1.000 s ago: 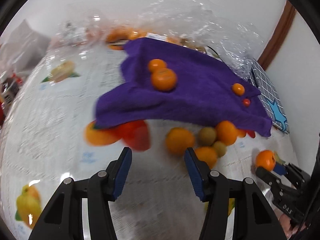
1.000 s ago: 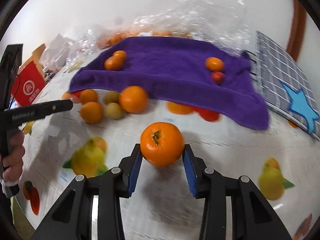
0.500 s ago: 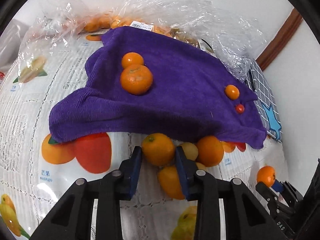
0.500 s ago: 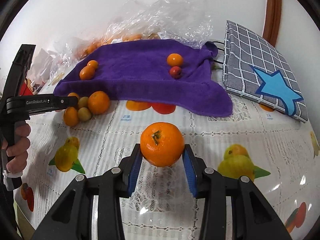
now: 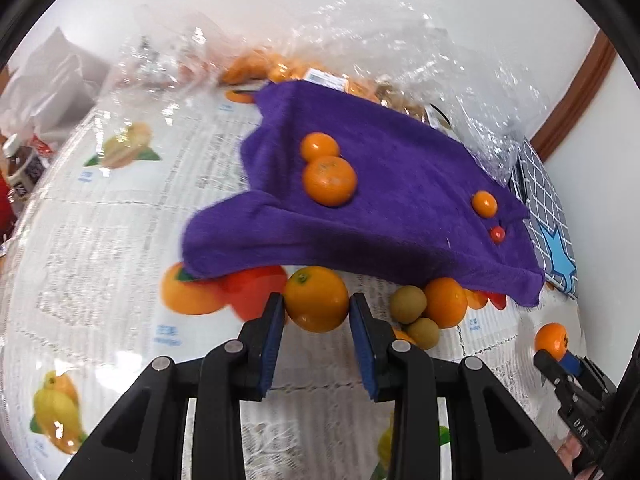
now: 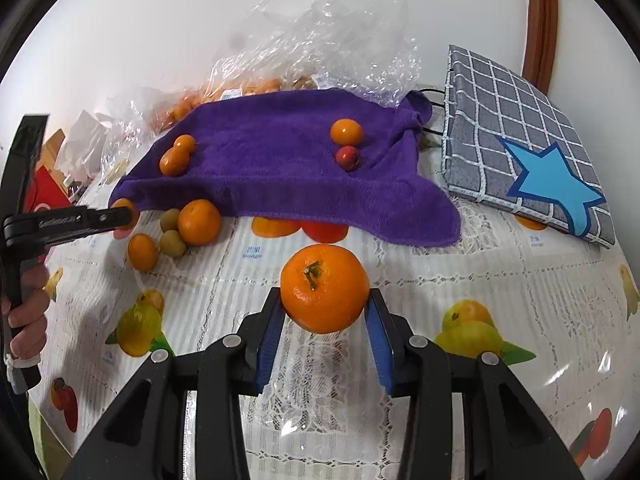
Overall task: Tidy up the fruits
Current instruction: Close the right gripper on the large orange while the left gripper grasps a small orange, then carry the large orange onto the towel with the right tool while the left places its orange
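Note:
My left gripper is shut on an orange, held just in front of the purple towel. My right gripper is shut on a larger orange above the tablecloth. On the towel's left side lie two oranges, and on its right a small orange with a small red fruit. By the towel's near edge sits a loose pile: an orange, two greenish fruits and another orange.
A grey checked cushion with a blue star lies right of the towel. Crumpled clear plastic bags with more fruit stand behind it. A fruit-print tablecloth covers the table. A person's hand holds the left gripper's handle.
The left gripper was open a second ago; it then closed on an orange from the pile and drew it away to the left. The right gripper kept its orange throughout.

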A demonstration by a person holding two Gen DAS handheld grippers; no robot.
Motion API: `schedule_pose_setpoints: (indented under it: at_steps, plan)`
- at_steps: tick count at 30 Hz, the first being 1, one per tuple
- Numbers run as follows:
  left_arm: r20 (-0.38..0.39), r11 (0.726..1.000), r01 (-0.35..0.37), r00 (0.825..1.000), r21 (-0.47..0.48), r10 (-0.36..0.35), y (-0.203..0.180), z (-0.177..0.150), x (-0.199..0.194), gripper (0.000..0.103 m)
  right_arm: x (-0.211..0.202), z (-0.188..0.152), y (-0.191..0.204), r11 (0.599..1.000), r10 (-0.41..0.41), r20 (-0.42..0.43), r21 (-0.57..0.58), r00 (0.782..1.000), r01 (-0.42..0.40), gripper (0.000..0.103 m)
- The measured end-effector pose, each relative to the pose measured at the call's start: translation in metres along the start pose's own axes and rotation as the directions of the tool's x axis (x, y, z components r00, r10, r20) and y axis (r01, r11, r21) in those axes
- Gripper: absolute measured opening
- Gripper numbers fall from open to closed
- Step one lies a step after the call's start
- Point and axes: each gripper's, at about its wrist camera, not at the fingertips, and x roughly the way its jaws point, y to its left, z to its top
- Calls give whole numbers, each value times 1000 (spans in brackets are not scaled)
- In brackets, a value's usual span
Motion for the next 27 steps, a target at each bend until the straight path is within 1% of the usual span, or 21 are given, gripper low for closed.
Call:
schedule_pose_setpoints:
  at_steps: [3,7,15,22,27]
  plan:
    - [17,1000,-5,1000,-16,6,6,2,-12,32,-6,8,-3,1000,-11,17,9,1000,11,41]
    - [44,1000,-10,999,-14,11,8,10,-27,32,-14,22,-7,1000,-22,40,22,999,22,41]
    - [83,1000,-17,996,-11,18,5,45,-39,32,-19,64,-14,999,-40,84,37,996,37,41]
    - [109,1000,-17,994,1,17,0,85,-30,32,-4,102,-17,999,-47,106,28,993,45,41]
    - [119,1000,-12,993,22,9,-9,111,-13,32,21,119,-20,999,-46,84,25,995,44,41]
